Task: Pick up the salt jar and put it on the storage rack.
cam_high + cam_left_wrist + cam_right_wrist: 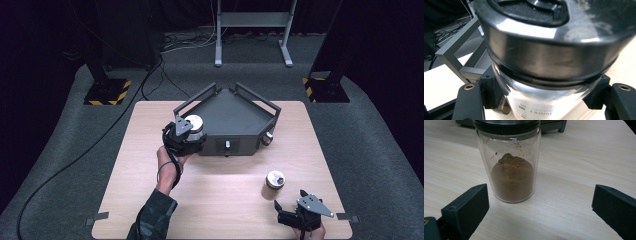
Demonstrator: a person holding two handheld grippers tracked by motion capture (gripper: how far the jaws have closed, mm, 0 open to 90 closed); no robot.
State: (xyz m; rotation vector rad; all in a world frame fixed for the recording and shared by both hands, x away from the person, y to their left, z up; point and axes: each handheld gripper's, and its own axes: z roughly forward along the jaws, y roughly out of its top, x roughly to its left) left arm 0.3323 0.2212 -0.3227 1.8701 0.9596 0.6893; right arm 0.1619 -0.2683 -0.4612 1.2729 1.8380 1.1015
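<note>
My left tongs (192,131) were at the left centre of the high view, just at the left front corner of the dark grey tray (235,112). They were pinching a glass jar with a metal lid (194,125). In the left gripper view this jar (549,50) took almost the whole frame: the black pads pressed on the glass from both sides, directly below the wide steel lid, and a printed measuring scale was visible on the glass at the bottom centre. A grey bar of the tray (456,47) stood at the left of that frame, behind the jar.

My right tongs (295,207) were at the lower right of the high view, near the front edge of the wooden desk (150,200). They were spread wide and held nothing. In the right gripper view the two black jaws stood at the lower left and the lower right corners of the frame, and a second jar with brown powder (510,167) stood upright on the desk (586,157) ahead of them, at the upper centre, a little to the left. The jaws did not touch it. In the high view this jar (274,184) was just above and left of the right tongs.
</note>
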